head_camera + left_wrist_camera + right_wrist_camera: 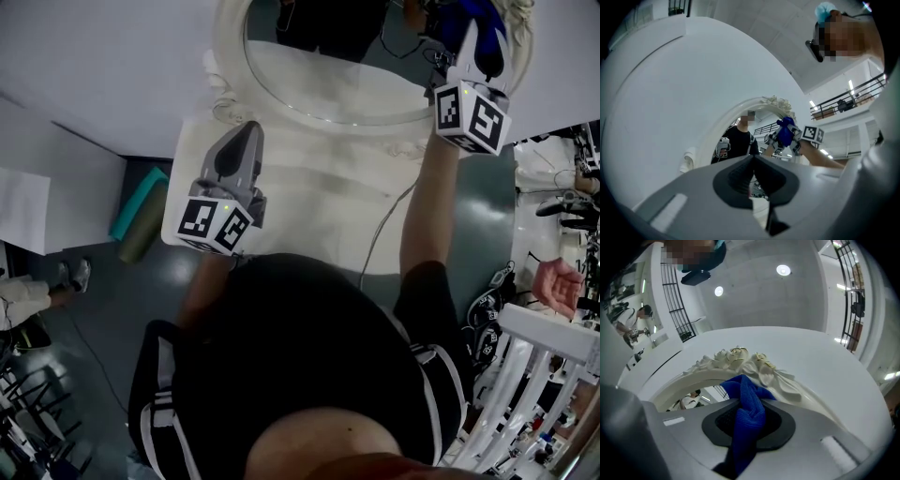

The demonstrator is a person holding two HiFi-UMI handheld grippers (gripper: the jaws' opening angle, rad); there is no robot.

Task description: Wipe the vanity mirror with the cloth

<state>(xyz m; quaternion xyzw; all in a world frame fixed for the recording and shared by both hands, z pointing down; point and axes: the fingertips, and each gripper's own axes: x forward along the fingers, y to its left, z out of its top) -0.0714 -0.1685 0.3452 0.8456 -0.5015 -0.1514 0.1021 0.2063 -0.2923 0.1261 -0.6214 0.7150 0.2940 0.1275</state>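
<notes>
I have the right gripper (476, 37) up at 1 o'clock in the head view, with its jaws clamped on the blue cloth (749, 404). In its own view the cloth runs up between the pads as a bunched strip and pokes out past the tips at 12 o'clock. The top of the cloth sits just under the rose crest (740, 357) on the white frame (228, 47). From here I cannot tell whether it touches the glass or only the frame. The mirror (328, 75) is an oval at 12 o'clock in the head view, and the cloth meets it on the rim at about 2 o'clock of the oval. The glass reflects a figure in black. The left gripper (753, 161) is lower, at about 9 o'clock in the head view, over the near edge of the white vanity top (309, 206) and well apart from the mirror. Its jaws are pressed together with nothing between them. Its view looks up at the mirror, with the right gripper and cloth showing at 1 o'clock beside the crest. A thin cable (380, 234) trails across the vanity top at 5 o'clock from the mirror.
</notes>
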